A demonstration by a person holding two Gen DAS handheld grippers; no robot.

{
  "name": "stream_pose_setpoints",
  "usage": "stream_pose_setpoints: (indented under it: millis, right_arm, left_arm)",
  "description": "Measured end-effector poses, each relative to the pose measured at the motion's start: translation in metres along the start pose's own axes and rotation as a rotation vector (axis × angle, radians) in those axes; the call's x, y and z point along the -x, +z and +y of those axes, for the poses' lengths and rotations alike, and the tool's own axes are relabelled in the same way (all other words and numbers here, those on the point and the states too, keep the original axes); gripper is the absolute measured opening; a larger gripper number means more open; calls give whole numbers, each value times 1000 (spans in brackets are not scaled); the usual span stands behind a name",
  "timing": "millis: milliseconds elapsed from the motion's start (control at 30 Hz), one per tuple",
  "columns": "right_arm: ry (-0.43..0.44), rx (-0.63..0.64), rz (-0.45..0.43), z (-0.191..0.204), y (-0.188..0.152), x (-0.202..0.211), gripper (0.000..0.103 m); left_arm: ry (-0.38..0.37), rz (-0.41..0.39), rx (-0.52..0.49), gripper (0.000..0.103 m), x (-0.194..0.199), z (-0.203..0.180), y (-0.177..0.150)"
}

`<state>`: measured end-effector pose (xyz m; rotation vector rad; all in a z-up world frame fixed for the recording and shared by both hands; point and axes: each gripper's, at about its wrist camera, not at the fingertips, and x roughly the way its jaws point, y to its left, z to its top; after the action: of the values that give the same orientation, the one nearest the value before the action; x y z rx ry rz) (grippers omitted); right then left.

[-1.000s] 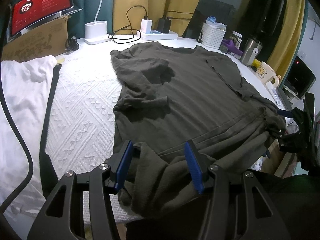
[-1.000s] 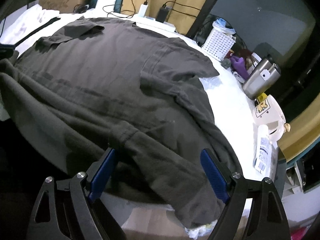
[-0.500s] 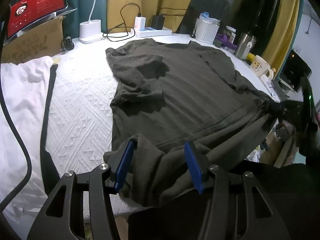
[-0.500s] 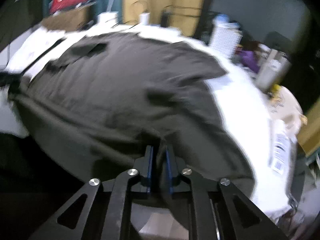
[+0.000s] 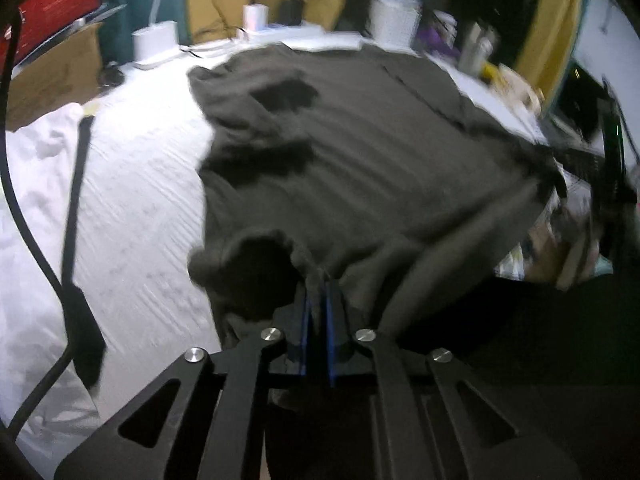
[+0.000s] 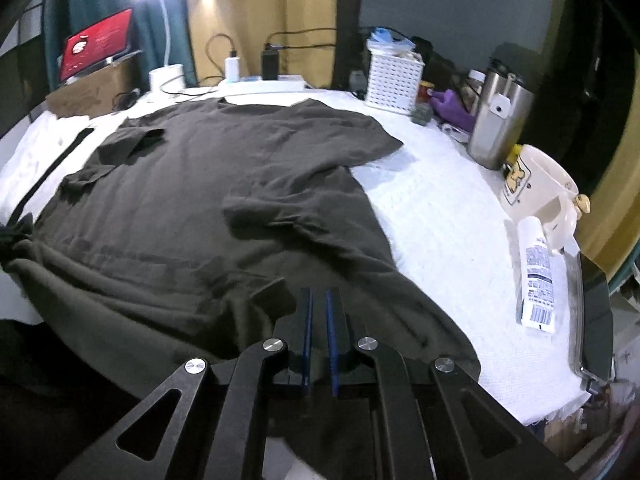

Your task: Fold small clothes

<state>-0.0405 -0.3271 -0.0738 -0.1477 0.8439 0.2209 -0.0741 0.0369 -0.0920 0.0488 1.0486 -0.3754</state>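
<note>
Left hand-held gripper [image 5: 316, 308] is clamped on the near hem of the dark T-shirt [image 6: 208, 200]. Right hand-held gripper [image 6: 319, 328] is likewise closed on the hem. The shirt lies flat ahead of both on the table [image 6: 440, 216], hem corners pinched, apparently for folding forward.

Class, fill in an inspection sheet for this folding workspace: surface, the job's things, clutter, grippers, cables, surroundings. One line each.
Surface: white textured cover, bare to the right of the shirt.
Job's things: dark t-shirt spread flat, hem bunched at the near edge; white garment lying to the left.
Clutter: white basket, steel tumbler, cream mug, white tube.
Grippers: left gripper and right gripper both shut on the hem.
Cables: chargers in a power strip; black cable at left.
Surroundings: yellow curtain, red screen.
</note>
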Motion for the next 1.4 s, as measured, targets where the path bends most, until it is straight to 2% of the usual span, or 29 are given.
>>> stream_pose_setpoints:
  millis: [167, 267, 367, 467, 533, 600, 700, 767, 867, 933, 967, 1000, 1033, 1100, 1167, 1267, 1400]
  right_arm:
    - [-32, 62, -37, 13, 0, 14, 8]
    - [-23, 87, -29, 23, 1, 16, 8]
    - [3, 115, -23, 33, 2, 15, 8]
    - [5, 135, -1, 40, 2, 9, 8]
    - [10, 141, -9, 41, 3, 10, 8]
    - [20, 138, -37, 42, 6, 16, 8]
    - [44, 161, -41, 45, 5, 16, 8]
    - [42, 190, 8, 48, -1, 4, 8]
    - [17, 224, 64, 49, -14, -14, 8]
    - [17, 221, 40, 46, -16, -15, 11]
    - [13, 219, 39, 44, -16, -15, 13]
    - [-11, 223, 36, 43, -16, -15, 29]
    - [-52, 225, 30, 41, -15, -16, 62]
    - [-160, 190, 28, 27, -14, -17, 97]
    - [-109, 151, 49, 16, -16, -18, 97]
    - [-104, 133, 38, 11, -17, -16, 97]
    - [-68, 135, 9, 17, -11, -6, 97]
  left_arm:
    - [15, 37, 6, 4, 6, 3, -16]
    - [-4, 38, 38, 5, 15, 9, -16]
    - [-12, 29, 60, 6, 27, 16, -13]
    - [-26, -32, 102, 7, 44, 24, -5]
    - [-30, -65, 122, 13, 49, 27, 1]
    - [-11, -86, 137, 32, 47, 30, 7]
    - [4, -55, 168, 34, 28, 35, 10]
    - [15, 6, 178, 34, 12, 35, 6]
    - [17, 49, 137, 34, 0, 30, -7]
    - [19, 38, 114, 33, 3, 27, -12]
    - [20, 41, 102, 29, 5, 26, -13]
    - [21, 45, 94, 25, 6, 26, -15]
    - [23, 49, 87, 25, 7, 27, -17]
    - [16, 52, 88, 24, 8, 29, -19]
    - [7, 52, 85, 24, 13, 29, -19]
    - [-12, 45, 100, 25, 25, 34, -16]
    - [-31, -7, 143, 26, 49, 45, -10]
